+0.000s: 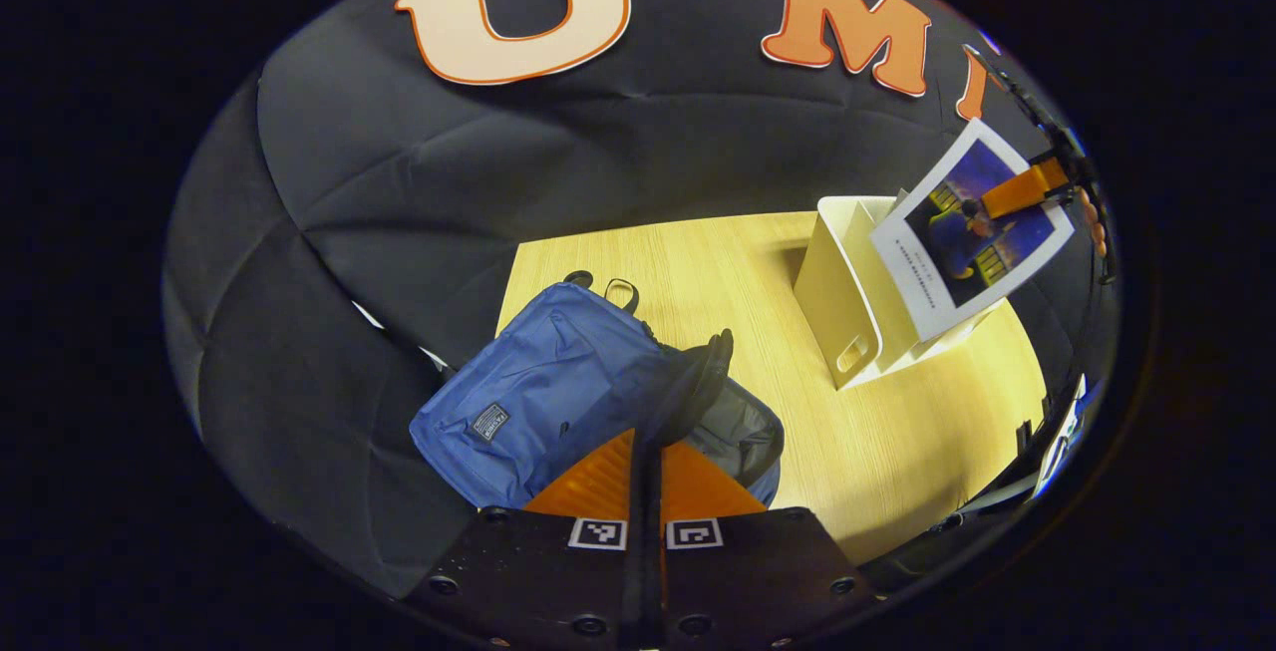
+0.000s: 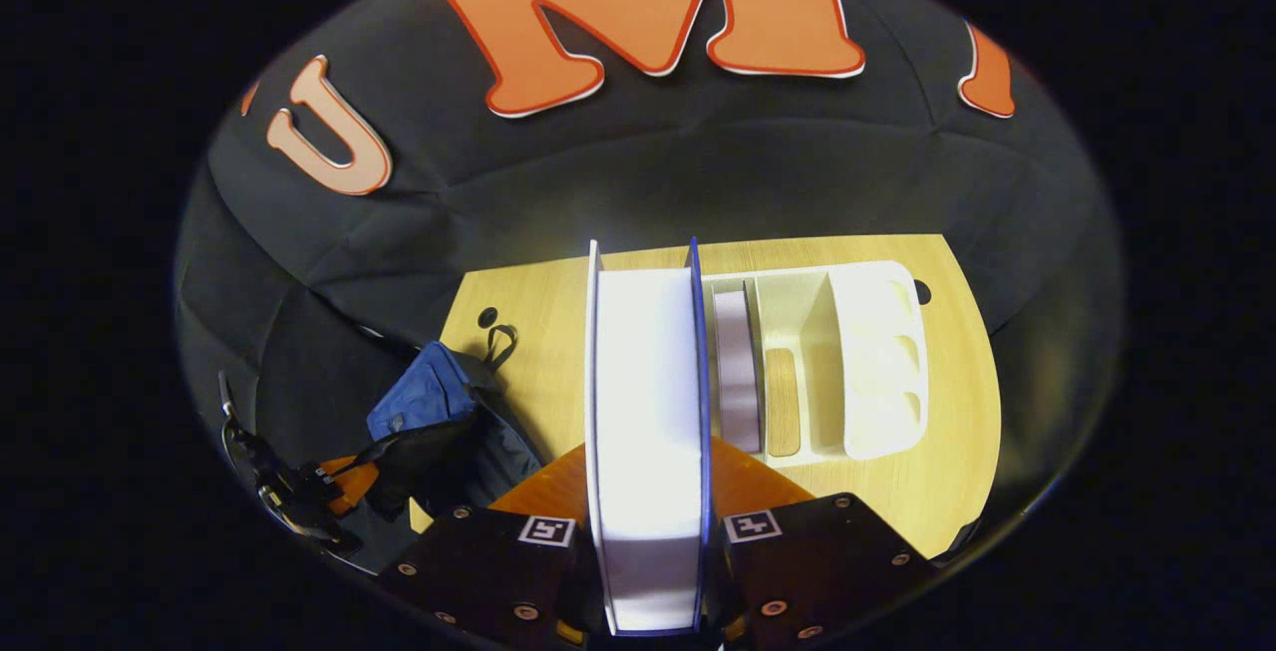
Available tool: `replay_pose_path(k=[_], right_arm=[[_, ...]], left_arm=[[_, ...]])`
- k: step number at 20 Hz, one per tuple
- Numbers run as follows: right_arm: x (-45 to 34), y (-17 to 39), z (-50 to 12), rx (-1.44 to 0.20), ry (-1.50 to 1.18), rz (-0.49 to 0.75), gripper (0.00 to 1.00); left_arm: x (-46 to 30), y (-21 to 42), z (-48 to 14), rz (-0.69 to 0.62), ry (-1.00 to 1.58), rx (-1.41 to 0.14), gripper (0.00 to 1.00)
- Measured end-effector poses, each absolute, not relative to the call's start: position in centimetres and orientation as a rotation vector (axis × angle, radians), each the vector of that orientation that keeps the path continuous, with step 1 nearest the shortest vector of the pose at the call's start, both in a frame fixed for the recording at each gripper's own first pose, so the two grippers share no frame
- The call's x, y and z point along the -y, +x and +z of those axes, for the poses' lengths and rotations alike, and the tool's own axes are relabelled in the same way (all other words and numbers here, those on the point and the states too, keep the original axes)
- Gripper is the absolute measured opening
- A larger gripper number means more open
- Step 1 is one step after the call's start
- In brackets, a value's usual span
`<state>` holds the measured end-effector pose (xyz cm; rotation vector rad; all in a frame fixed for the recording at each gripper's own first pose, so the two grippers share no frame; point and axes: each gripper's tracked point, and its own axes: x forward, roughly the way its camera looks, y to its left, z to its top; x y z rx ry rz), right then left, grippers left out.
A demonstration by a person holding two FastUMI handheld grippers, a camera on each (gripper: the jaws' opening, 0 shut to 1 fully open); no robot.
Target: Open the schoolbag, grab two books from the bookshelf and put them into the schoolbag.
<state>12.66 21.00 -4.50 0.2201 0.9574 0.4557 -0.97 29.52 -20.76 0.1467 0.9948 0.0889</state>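
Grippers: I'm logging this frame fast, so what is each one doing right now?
Left gripper: shut on the schoolbag's flap, holding the schoolbag open.
Right gripper: shut on a book, held above the table.

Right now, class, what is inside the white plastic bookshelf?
White plastic bookshelf: one pale book stands in a slot; the held blue-edged book hides its nearest end.
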Motion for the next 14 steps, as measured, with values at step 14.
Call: replay_pose_path(k=[14], right_arm=[[-36.9, 0.1, -8.6, -1.067, 0.624, 0.691, 0.39]], left_arm=[[-31.5, 1.0, -17.0, 0.113, 0.148, -1.021, 0.00]])
